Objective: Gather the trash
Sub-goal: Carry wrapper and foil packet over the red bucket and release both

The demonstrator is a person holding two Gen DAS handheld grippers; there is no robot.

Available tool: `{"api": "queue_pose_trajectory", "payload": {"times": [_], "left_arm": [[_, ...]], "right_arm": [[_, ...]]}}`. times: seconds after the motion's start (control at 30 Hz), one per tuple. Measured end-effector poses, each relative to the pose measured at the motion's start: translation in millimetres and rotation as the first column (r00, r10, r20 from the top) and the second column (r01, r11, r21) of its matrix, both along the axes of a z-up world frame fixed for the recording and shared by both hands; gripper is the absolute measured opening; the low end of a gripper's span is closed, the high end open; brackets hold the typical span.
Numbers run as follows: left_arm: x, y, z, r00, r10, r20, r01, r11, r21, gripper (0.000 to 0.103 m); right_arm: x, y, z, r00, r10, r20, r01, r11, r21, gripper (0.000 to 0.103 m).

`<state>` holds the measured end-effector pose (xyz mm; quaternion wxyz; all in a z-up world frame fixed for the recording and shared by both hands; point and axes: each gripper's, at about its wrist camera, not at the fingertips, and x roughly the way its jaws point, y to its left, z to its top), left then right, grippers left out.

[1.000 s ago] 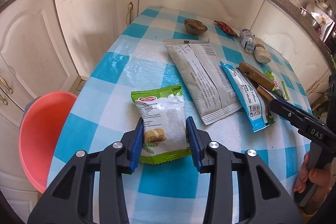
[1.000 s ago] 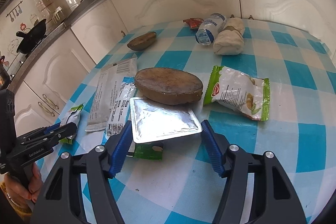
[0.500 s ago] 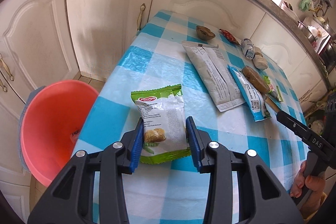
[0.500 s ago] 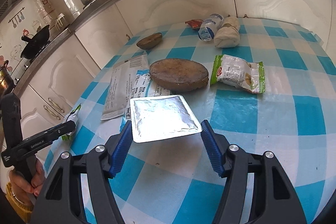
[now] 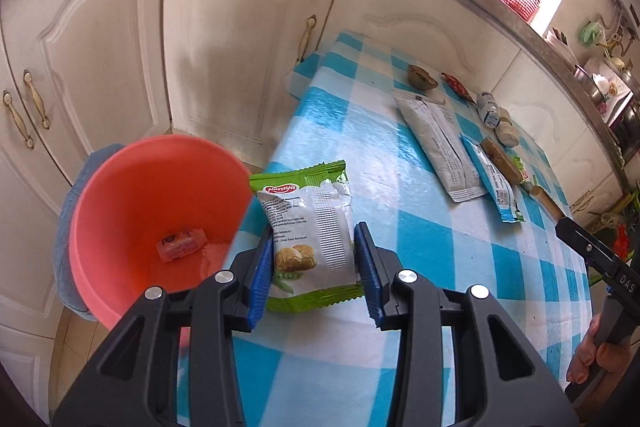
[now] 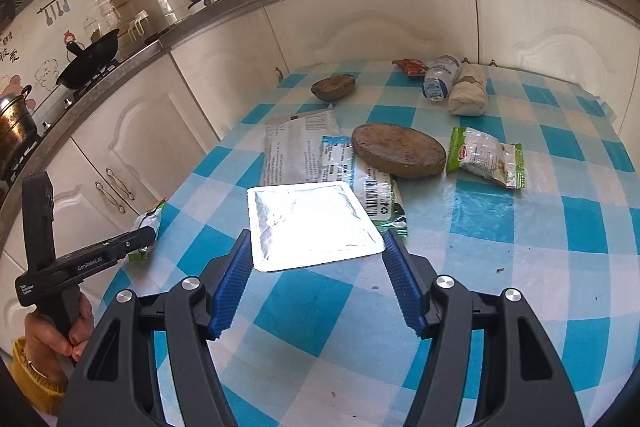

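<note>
My left gripper (image 5: 314, 267) is shut on a green and white snack packet (image 5: 310, 231) and holds it in the air at the table's left edge, beside an orange basin (image 5: 156, 223) that has a small wrapper (image 5: 182, 245) in its bottom. My right gripper (image 6: 316, 279) is shut on a flat silver foil pouch (image 6: 310, 221) and holds it above the blue checked table (image 6: 520, 287). In the right wrist view the left gripper (image 6: 142, 241) shows at the left with its packet.
On the table lie a grey pouch (image 6: 298, 151), a blue and white wrapper (image 6: 360, 179), a brown oval slab (image 6: 400, 151), a second green snack packet (image 6: 486, 157), a small bottle (image 6: 440, 83), a white lump (image 6: 468, 95), a red wrapper (image 6: 412, 67) and a brown shell (image 6: 334, 87). White cabinets (image 5: 240, 27) stand behind.
My left gripper has carried the green packet left, from over the table to its edge beside the orange basin. My right gripper has lifted the foil pouch up and back from the brown slab.
</note>
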<state>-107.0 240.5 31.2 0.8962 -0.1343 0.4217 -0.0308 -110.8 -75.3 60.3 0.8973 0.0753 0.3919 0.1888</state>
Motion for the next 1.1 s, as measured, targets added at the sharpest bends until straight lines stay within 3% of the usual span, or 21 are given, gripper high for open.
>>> {"api": "queue_pose_trajectory", "payload": {"times": [0.47, 0.83, 1.1], "left_arm": [[-23.7, 77.6, -2.6, 0.987, 0.159, -0.005, -0.159, 0.987, -0.008, 0.041], [-36.2, 134.1, -1.2, 0.957, 0.290, 0.009, -0.289, 0.957, -0.025, 0.041], [-33.4, 144.6, -2.1, 0.950, 0.313, 0.010, -0.312, 0.949, -0.034, 0.041]], "right_arm": [[-7.9, 76.0, 25.3, 0.985, 0.173, 0.019, -0.171, 0.984, -0.057, 0.065], [-7.9, 182.6, 37.9, 0.912, 0.410, 0.034, -0.403, 0.907, -0.125, 0.065], [10.1, 236.8, 34.3, 0.878, 0.477, 0.029, -0.468, 0.871, -0.148, 0.065]]}}
